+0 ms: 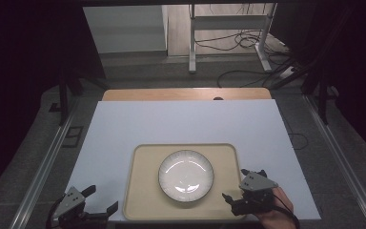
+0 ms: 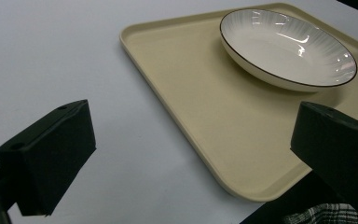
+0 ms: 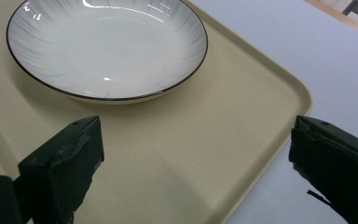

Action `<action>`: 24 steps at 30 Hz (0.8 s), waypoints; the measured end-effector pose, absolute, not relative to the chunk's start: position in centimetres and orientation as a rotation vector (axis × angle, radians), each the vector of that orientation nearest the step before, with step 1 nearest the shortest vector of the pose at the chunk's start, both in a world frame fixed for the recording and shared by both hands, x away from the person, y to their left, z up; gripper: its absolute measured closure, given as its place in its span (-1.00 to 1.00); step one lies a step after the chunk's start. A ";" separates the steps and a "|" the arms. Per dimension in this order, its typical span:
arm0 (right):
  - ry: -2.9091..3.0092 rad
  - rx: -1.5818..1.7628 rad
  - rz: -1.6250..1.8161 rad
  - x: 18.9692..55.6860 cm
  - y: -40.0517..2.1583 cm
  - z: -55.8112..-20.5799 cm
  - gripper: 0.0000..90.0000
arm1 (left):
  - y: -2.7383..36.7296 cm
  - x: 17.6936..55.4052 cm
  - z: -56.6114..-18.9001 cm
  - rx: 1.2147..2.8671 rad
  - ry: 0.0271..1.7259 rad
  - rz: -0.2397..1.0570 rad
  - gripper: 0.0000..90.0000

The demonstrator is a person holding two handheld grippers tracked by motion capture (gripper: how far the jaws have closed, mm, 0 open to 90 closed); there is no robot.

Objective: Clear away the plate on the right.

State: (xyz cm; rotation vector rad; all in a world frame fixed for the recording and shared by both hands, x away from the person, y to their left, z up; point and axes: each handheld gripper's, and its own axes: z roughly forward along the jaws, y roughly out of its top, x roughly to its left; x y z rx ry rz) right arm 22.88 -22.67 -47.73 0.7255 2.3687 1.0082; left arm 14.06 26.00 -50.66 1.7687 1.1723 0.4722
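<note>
Both hand-held grippers (image 1: 99, 199) (image 1: 244, 183) flank tray (image 1: 145, 162) corners.

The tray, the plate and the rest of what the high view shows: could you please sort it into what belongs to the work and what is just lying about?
In the work:
- beige tray
- white plate on it
- left gripper and right gripper, both open, at the tray's near corners

Just lying about:
- cables on the floor beyond
- metal frame legs behind the table
</note>
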 end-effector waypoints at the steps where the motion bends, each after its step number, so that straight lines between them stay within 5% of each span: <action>1: 2.367 0.728 1.009 22.9 -22.7 -47.7 -0.93 | 26.0 14.1 -50.7 1.769 1.172 0.472 -1.00; 24: 2.322 0.804 1.051 22.1 -25.2 -47.7 -0.99 | 26.0 14.0 -50.6 1.767 1.172 0.473 -1.00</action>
